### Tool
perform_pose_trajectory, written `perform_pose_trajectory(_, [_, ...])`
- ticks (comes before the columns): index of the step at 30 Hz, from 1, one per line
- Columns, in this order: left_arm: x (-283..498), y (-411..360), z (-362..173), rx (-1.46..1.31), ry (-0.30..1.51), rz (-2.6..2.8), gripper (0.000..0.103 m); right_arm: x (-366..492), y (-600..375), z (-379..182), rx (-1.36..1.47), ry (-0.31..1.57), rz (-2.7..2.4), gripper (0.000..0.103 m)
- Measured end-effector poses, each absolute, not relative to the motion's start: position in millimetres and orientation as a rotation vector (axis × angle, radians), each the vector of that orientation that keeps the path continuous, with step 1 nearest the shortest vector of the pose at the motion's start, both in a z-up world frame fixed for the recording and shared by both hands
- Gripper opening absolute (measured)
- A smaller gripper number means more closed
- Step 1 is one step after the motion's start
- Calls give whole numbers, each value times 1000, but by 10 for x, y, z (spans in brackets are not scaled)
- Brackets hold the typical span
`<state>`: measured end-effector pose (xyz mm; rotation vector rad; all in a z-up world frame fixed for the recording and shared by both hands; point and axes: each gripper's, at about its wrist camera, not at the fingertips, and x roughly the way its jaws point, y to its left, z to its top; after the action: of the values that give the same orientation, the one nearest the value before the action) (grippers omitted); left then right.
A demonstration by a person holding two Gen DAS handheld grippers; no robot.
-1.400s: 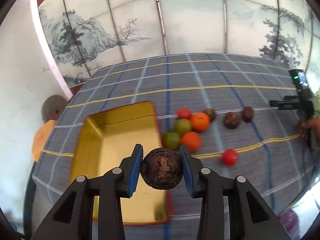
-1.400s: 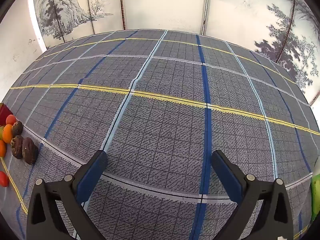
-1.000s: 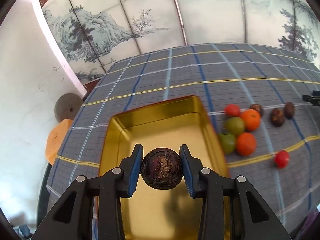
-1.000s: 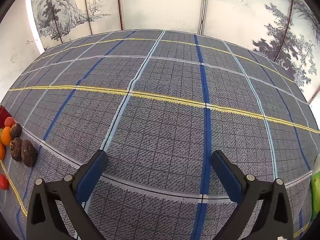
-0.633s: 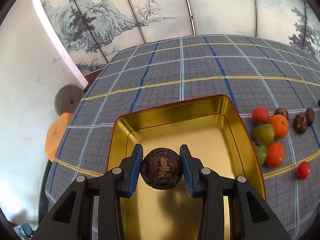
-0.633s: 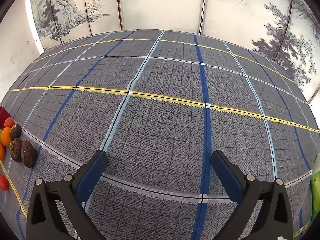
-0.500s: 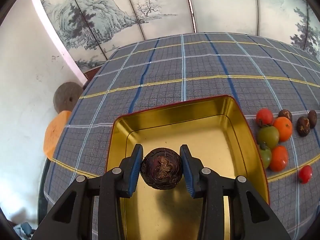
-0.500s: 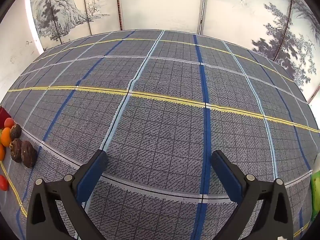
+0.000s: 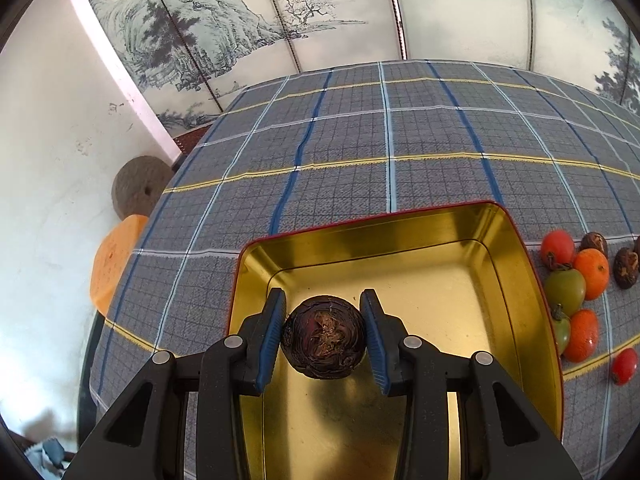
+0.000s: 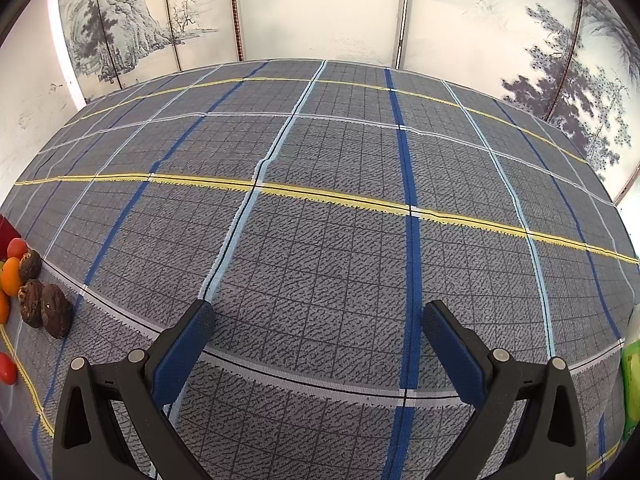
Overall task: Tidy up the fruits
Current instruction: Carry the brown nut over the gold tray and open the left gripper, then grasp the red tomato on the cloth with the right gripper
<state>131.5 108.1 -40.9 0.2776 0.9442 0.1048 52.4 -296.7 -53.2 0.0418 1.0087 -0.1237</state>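
Observation:
My left gripper (image 9: 323, 334) is shut on a dark purple round fruit (image 9: 323, 337) and holds it above the near part of a gold tray (image 9: 516, 276) with a red rim. To the tray's right lie loose fruits: a red one (image 9: 557, 243), an orange one (image 9: 593, 267), a green one (image 9: 565, 291), brown ones (image 9: 625, 267) and a small red one (image 9: 624, 365). My right gripper (image 10: 318, 322) is open and empty over bare cloth; the same fruits, such as the brown ones (image 10: 56, 316), show at its far left.
A grey plaid tablecloth (image 10: 340, 208) covers the table. Painted screen panels (image 9: 280, 20) stand behind. An orange stool (image 9: 114, 258) and a round brown disc (image 9: 140, 192) sit beyond the table's left edge. A green object (image 10: 632, 376) is at the right edge.
My left gripper has carried the dark fruit leftward from beside the fruit pile to over the tray. The right gripper has stayed still and open.

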Motion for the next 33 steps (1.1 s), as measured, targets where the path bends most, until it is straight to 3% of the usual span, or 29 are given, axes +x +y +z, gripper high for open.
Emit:
perform_pose_trajectory(9, [1389,1124,-461,256,944,112,42,527,-2967,-534,42,1011,-123,103])
perform_pose_trajectory(18, [1301,1191,-287,219,904,120,51,529,-2967,-536,43,1013,-124,103])
perform_pose_trajectory(28, [645,972,145,162,814,112,56,497,-2945,-522,40,1007,-135,103])
perform_pose_trajectory(33, [163,917,247,81,771,84,58,56,-2573,-196,70,871,-35,103])
